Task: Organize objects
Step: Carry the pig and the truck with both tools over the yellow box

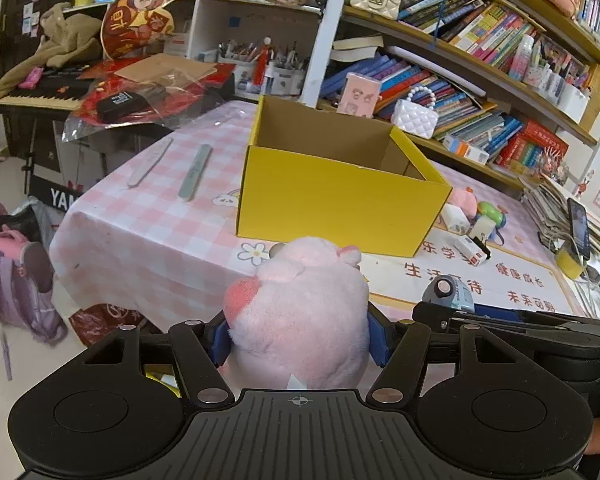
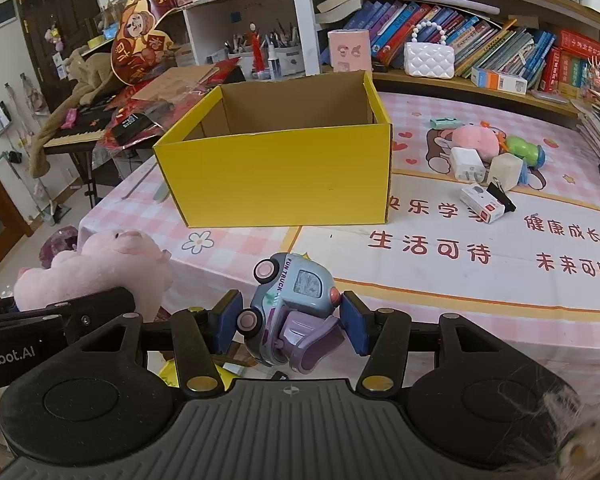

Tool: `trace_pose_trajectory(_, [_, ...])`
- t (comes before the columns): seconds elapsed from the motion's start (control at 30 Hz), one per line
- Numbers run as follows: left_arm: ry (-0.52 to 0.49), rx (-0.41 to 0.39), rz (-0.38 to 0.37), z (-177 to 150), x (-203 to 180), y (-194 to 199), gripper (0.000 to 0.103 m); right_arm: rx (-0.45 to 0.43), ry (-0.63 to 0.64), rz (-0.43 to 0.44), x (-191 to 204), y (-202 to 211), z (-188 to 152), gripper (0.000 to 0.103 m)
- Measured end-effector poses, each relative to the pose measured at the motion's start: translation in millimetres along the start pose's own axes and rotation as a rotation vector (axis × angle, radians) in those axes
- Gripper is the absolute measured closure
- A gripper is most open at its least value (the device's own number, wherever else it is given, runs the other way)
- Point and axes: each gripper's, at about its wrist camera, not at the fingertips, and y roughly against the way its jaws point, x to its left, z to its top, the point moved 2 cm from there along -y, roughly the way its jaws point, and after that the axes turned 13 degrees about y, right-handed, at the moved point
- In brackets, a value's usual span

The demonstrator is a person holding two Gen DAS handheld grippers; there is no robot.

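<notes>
left gripper (image 1: 300, 340) clamped on pink plush pig (image 1: 300, 312), right gripper (image 2: 290, 326) on toy truck (image 2: 292, 312). carry both over yellow box (image 2: 276, 168) rim w/o bumping, release inside.

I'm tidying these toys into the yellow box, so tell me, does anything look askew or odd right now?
Only the toy truck: it sits tipped on its side in the right claw, wheels facing left. The pink plush pig is held in the left claw, and the yellow box stands upright and undamaged.
</notes>
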Motion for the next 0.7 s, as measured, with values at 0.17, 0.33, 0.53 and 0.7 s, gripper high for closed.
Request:
trace_pose_trajectory(0.17, [0.008,0.004,-0.006,3,2,-3,0.039,0.006,-0.002,-0.007,-1,-3,1,0.052])
trace_pose_trajectory(0.33, [-0.003,0.000,-0.013,5,-1,-6,0.039,0.006,0.005,-0.012,-1,-5,4,0.052])
trace_pose_trajectory(0.53, [-0.004,-0.009,-0.058,20,-12,-10,0.039,0.001,0.008,-0.024,-5,-7,13,0.052])
trace_pose_trajectory(0.7, [0.001,-0.059,-0.092,47,-23,-16,0.039,-0.017,0.009,-0.027,-13,-16,33,0.052])
